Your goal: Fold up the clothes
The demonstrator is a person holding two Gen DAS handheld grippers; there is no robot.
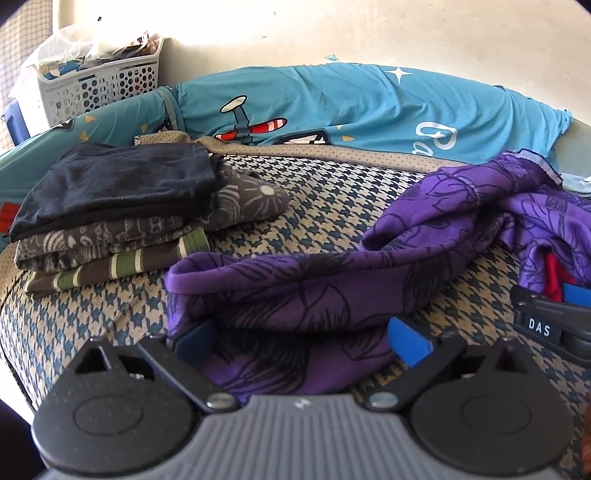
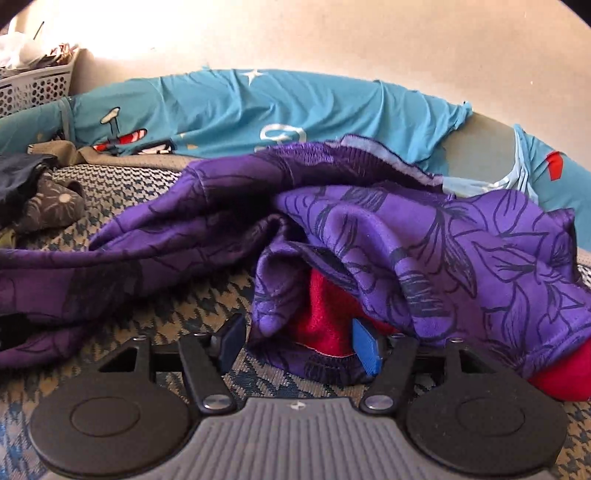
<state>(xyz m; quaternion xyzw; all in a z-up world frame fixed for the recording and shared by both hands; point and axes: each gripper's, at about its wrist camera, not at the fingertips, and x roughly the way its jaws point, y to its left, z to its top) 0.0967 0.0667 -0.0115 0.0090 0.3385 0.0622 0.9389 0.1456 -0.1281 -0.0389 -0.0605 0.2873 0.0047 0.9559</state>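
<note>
Purple floral garment (image 1: 295, 280) judged soft, light, slippery; best gripped at hemmed edges. Left gripper (image 1: 301, 338) jaws wide, pads not pressing. Right gripper (image 2: 297, 343) jaws part-open, straddling hem, unclamped.

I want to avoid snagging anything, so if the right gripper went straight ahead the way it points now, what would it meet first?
Most likely the purple flowered garment, at the bunched fold with red lining already lying between the right gripper's open fingers. Depth is hard to judge.

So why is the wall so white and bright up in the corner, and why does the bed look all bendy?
Left wrist view: sunlight glare washes out the wall above the basket. Both views: the fisheye lens bends the blue sheet into a curve and darkens the corners.
</note>
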